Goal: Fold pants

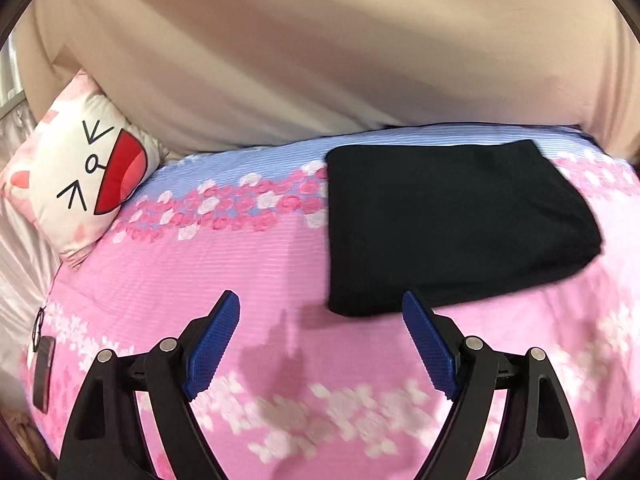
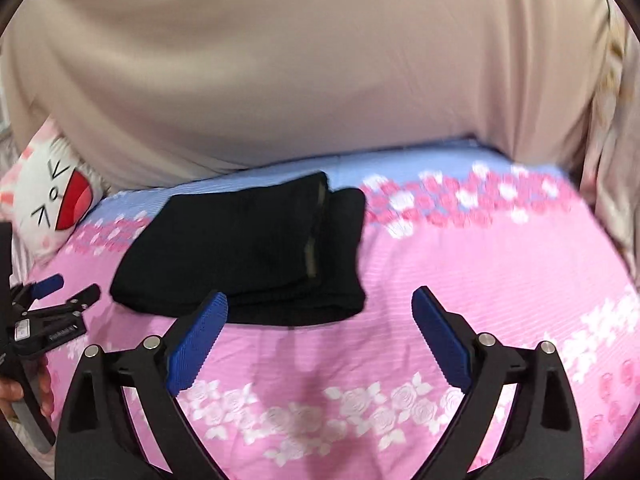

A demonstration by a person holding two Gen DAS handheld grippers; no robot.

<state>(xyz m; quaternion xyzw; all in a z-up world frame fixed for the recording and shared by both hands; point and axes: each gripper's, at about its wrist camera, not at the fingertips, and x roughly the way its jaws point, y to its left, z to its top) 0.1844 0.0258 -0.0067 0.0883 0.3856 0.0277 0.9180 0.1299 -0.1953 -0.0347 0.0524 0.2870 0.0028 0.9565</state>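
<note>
The black pants (image 1: 448, 224) lie folded into a compact rectangle on the pink floral bedspread (image 1: 192, 272), toward its far side. My left gripper (image 1: 320, 298) is open and empty, hovering just in front of the fold's near left corner, apart from it. In the right wrist view the pants (image 2: 240, 248) sit left of centre, with a layered edge facing right. My right gripper (image 2: 320, 294) is open with nothing between its blue pads (image 2: 196, 344), its left finger overlapping the near edge of the fold in view. The left gripper (image 2: 74, 288) shows at the left edge, held by a hand (image 2: 16, 392).
A cat-face cushion (image 1: 80, 172) leans at the bed's far left corner. Beige fabric (image 1: 320, 60) hangs behind the bed. A dark phone-like object (image 1: 42, 372) and glasses (image 1: 38, 326) lie on the bed's left edge. Bare bedspread (image 2: 500, 260) spreads right of the pants.
</note>
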